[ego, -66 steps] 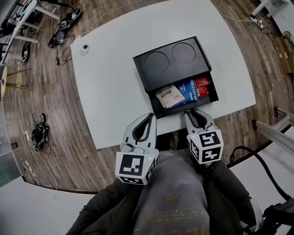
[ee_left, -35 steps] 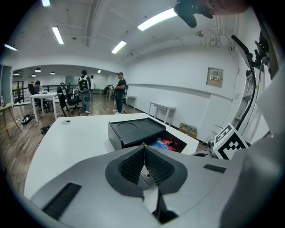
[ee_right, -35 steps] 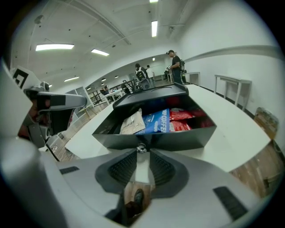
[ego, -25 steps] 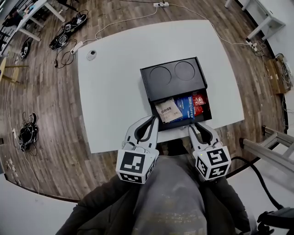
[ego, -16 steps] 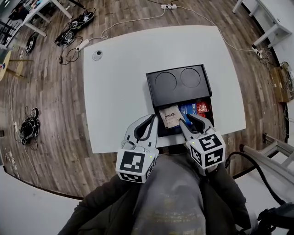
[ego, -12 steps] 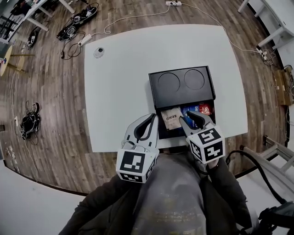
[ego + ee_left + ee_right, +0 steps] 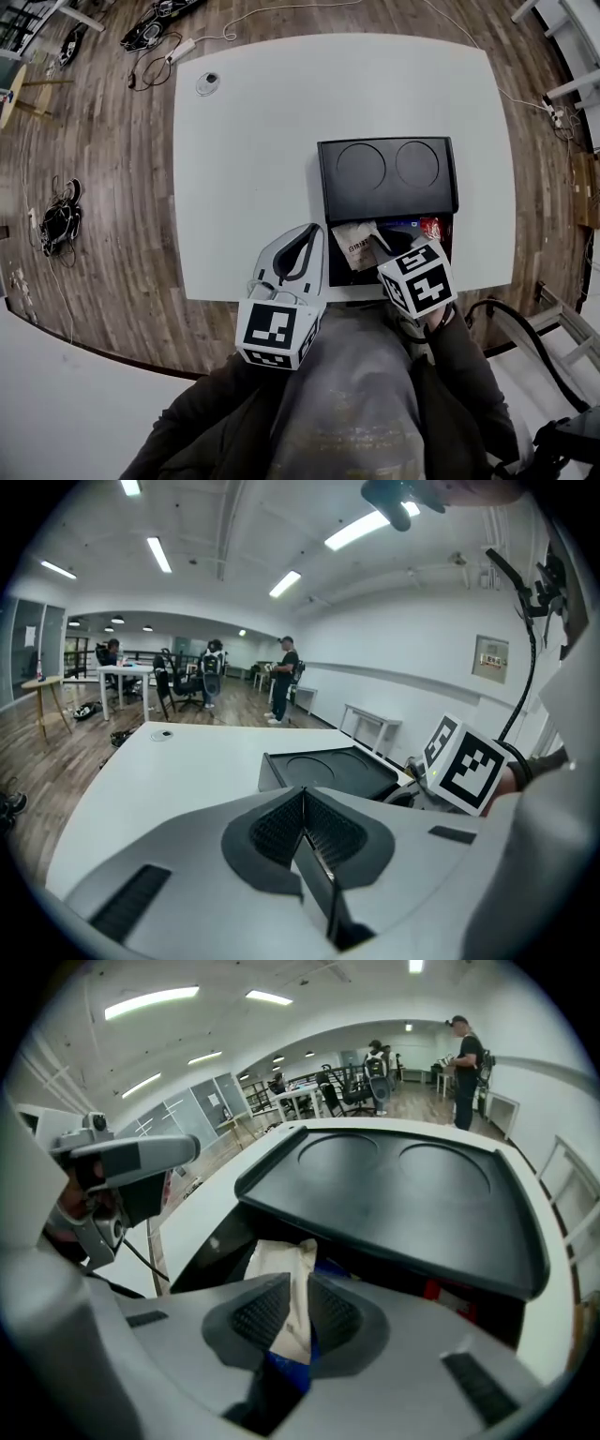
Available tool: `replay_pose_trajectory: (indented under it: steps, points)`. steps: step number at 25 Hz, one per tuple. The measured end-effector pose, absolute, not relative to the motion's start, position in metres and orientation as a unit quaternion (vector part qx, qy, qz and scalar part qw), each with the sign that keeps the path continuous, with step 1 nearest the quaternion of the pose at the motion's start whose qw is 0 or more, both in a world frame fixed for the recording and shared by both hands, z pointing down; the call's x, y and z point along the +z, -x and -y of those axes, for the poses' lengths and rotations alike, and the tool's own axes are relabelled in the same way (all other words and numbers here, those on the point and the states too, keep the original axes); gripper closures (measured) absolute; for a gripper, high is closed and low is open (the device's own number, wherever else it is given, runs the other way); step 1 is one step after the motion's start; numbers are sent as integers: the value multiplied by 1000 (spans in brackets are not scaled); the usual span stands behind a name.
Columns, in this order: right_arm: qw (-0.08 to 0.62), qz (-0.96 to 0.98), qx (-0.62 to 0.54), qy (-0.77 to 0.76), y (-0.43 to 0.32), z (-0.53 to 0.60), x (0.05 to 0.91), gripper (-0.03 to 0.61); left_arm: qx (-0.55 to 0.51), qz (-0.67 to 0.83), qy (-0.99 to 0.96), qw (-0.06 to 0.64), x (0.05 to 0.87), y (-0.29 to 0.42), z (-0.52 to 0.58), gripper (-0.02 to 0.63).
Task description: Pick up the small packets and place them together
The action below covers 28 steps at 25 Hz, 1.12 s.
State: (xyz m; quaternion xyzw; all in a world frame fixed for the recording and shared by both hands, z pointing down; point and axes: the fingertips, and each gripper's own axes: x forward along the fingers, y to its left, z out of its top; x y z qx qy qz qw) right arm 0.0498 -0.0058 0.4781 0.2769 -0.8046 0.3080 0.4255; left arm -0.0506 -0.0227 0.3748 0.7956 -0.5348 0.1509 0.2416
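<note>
**Right gripper pinches a white packet in the black box**
The right gripper [image 7: 298, 1290], its jaws just closing, clamps the white packet [image 7: 352, 249] in the box's [image 7: 387, 178] open near part. The packet juts beyond the tips, over a blue packet [image 7: 281, 1369]. The left gripper [image 7: 312, 232], pressed together and empty, hovers just left.
</note>
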Motion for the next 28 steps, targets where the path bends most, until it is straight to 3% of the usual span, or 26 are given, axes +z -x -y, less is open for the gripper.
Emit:
replay_pose_trajectory:
  steps: [5,19,28]
  points:
    - [408,824,283,-273,-44,-1,466,558,147,539,-793,241,374,56,20,607]
    - [297,860,242,-338,-47,36,383,561,131,547,-799,211,353,56,15,607]
    - [274,843,295,-355,-36,110,395,561,126,597,-763,213,348,89,28,607]
